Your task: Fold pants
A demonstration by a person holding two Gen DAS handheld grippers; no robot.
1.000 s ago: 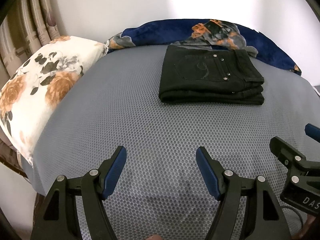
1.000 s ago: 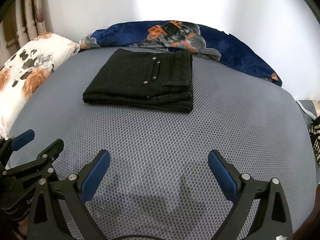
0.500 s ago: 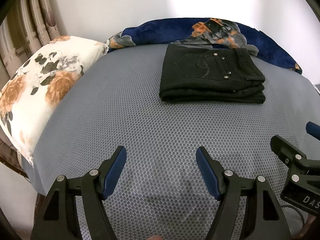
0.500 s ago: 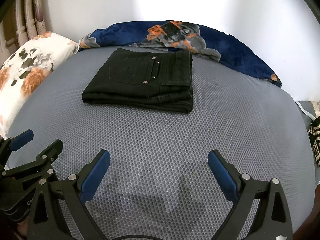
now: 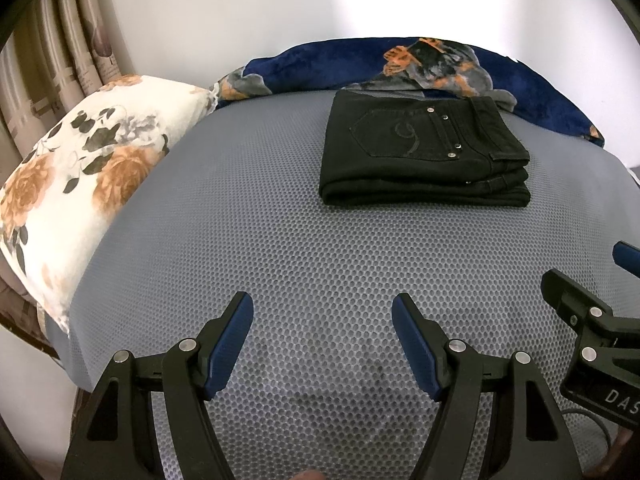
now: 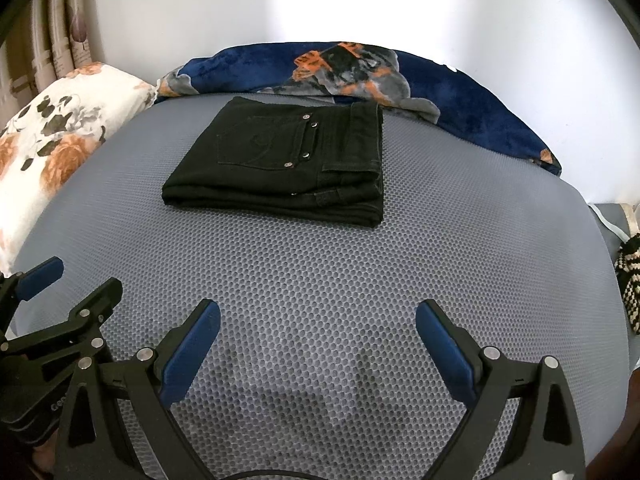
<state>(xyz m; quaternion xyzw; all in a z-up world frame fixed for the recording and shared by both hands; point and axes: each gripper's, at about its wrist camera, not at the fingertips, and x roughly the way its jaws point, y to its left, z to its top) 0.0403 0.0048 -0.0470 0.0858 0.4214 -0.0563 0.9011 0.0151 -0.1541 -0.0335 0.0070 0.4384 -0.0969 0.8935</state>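
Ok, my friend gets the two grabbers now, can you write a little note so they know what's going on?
Left gripper: open, holding nothing, above the grey mat.
Right gripper: open, holding nothing, beside the left one.
Black pants: folded into a neat stack at the far side of the mat, near the blue blanket, touched by neither gripper.
Done: the folding looks finished.
Left: probably nothing; maybe just check that the stack is tidy.

We see the pants [image 5: 424,156] folded into a flat, tidy black rectangle of several layers, lying on the far part of the grey mat [image 5: 280,264]. A back pocket with curled stitching and small metal rivets faces up; the waistband end lies at the right, the folded edge at the left.
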